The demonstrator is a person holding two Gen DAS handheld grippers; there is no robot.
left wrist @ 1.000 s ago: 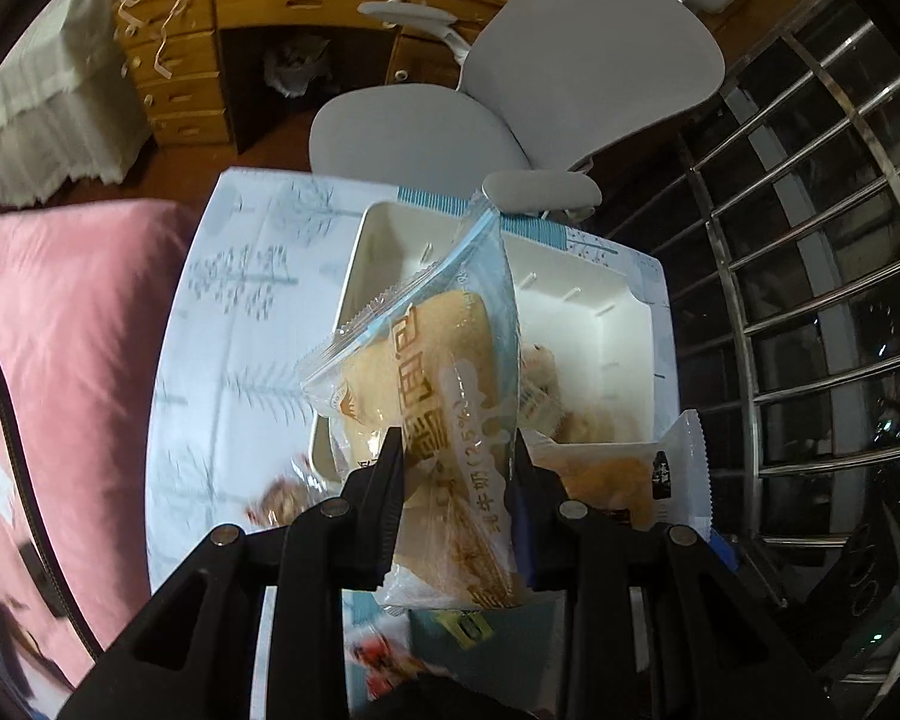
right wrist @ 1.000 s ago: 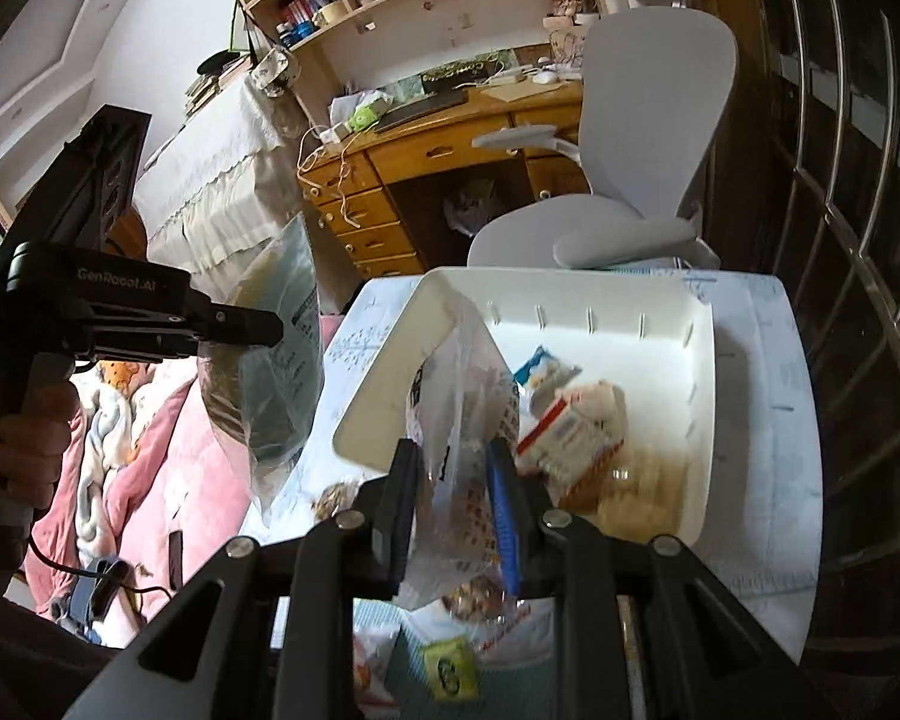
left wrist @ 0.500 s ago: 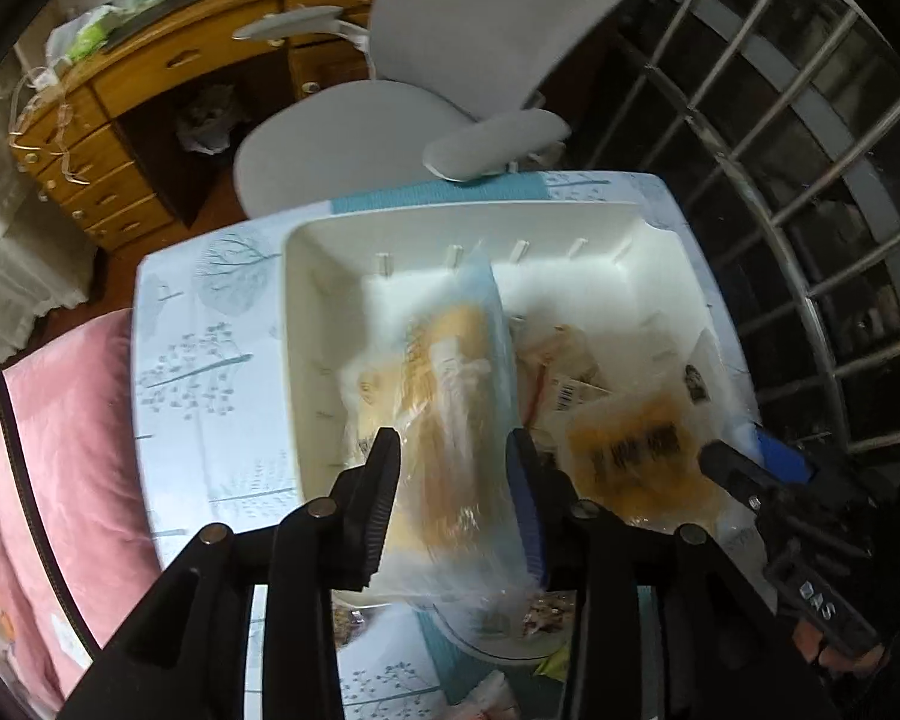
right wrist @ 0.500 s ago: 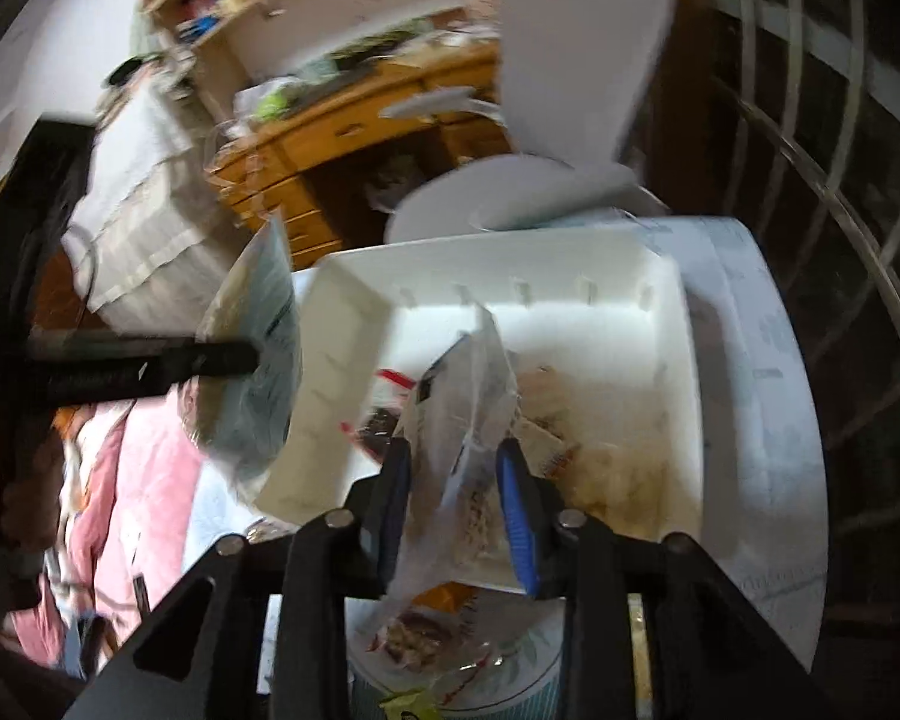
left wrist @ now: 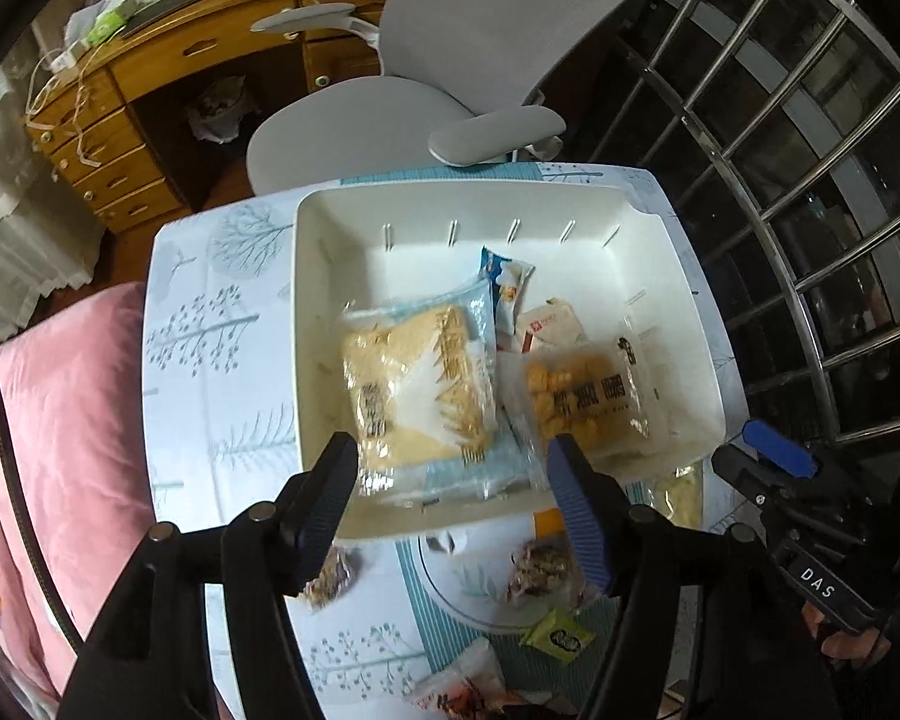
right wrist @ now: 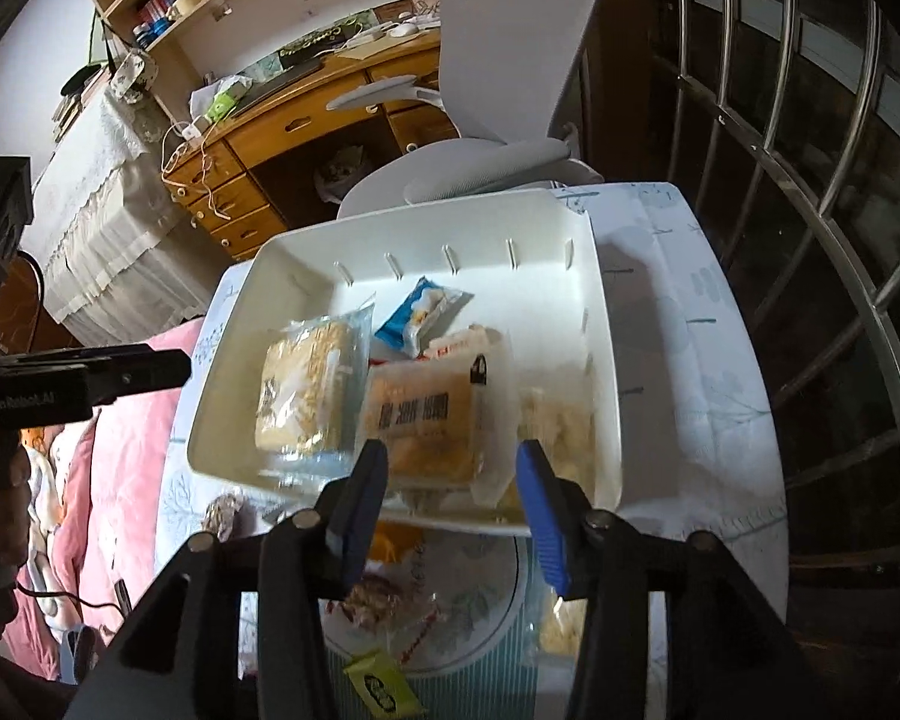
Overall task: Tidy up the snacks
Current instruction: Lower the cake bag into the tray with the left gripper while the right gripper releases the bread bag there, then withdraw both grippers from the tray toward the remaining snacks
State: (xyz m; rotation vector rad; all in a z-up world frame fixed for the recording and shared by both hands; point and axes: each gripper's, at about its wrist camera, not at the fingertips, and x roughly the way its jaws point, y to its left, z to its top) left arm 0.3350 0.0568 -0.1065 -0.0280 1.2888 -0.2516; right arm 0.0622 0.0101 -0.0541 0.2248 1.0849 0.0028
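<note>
A white bin (left wrist: 354, 222) (right wrist: 600, 312) stands on the table and holds several snack packs. A clear bread pack (left wrist: 417, 396) (right wrist: 309, 387) lies at its left. An orange snack pack (left wrist: 582, 399) (right wrist: 426, 420) lies beside it. A blue-white packet (left wrist: 507, 288) (right wrist: 417, 315) lies farther back. My left gripper (left wrist: 450, 498) is open and empty above the bin's near edge. My right gripper (right wrist: 450, 504) is open and empty above the bin's near edge, also seen in the left wrist view (left wrist: 774, 474). The left gripper shows at the left of the right wrist view (right wrist: 120, 375).
Loose snacks lie on a round plate (right wrist: 498, 630) (left wrist: 480, 600) in front of the bin, with a yellow-green packet (right wrist: 381, 687) (left wrist: 558, 636). A grey chair (left wrist: 450, 78), a wooden desk (right wrist: 306, 120), a pink bed (left wrist: 60, 420) and a metal railing (left wrist: 810, 180) surround the table.
Both grippers opened and let go. The bread pack dropped from the left gripper into the bin's left side. The right gripper's clear pack is no longer held.
</note>
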